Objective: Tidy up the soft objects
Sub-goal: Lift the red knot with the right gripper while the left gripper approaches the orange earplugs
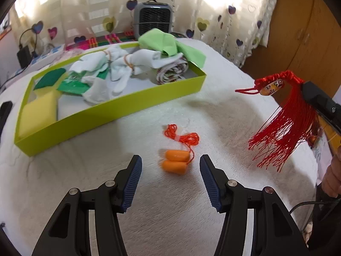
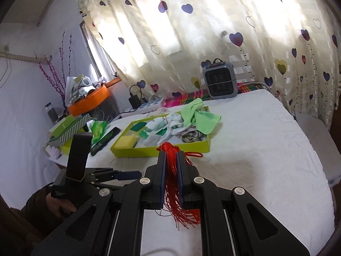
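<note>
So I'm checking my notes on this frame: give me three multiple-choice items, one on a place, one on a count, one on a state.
1. Where do the earplugs lie?
A. in the tray
B. on the white cover ahead of the left tongs
C. on the heater

2. How many orange earplugs are there?
A. one
B. two
C. four

3. What are the right tongs doing?
A. standing open over the tray
B. clamping a green cloth
C. clamping a red tassel

Answers: 1 B, they sit on the cover between the spread left tongs, outside the tray. 2 B, two lie side by side, joined by a cord. 3 C, the right tongs are shut on the tassel, whose threads hang free.
</note>
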`<state>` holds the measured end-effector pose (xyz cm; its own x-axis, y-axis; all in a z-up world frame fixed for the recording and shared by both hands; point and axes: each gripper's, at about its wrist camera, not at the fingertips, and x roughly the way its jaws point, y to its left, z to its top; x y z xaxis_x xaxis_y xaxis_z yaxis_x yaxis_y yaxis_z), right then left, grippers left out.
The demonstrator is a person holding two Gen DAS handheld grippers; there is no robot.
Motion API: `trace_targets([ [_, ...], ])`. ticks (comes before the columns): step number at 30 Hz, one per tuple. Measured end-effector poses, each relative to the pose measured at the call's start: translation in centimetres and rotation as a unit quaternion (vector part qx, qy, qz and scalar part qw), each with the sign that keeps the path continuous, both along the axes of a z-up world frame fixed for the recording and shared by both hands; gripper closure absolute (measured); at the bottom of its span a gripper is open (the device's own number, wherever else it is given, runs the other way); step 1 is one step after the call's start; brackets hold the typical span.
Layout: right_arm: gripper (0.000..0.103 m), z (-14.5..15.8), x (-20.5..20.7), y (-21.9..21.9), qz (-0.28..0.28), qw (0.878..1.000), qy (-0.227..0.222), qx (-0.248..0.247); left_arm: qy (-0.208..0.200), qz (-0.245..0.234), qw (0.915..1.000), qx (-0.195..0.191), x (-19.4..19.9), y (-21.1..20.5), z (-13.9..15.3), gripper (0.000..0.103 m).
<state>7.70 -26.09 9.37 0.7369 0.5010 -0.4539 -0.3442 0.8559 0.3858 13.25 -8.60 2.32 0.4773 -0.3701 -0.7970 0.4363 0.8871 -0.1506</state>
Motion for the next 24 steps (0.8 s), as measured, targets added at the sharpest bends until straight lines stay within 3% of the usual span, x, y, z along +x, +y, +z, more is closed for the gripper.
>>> trace_targets([
  [6, 0.093, -0.5, 0.0, -0.6, -0.002, 1.000, 0.004, 0.007, -0.011, -0.004, 0.9993, 0.034, 0.3, -1.3, -0.4, 0.047],
  [18, 0.093, -1.2, 0.1, -0.7, 0.006, 1.000, 0.010, 0.013, -0.016, 0.005, 0.9991, 0.039, 0.4, -1.4, -0.6, 0.048],
  [24, 0.093, -1.4, 0.1, -0.8, 0.007, 1.000, 0.015, 0.015, -0.020, 0.014, 0.9988, 0.041, 0.4, -1.3, -0.7, 0.057],
])
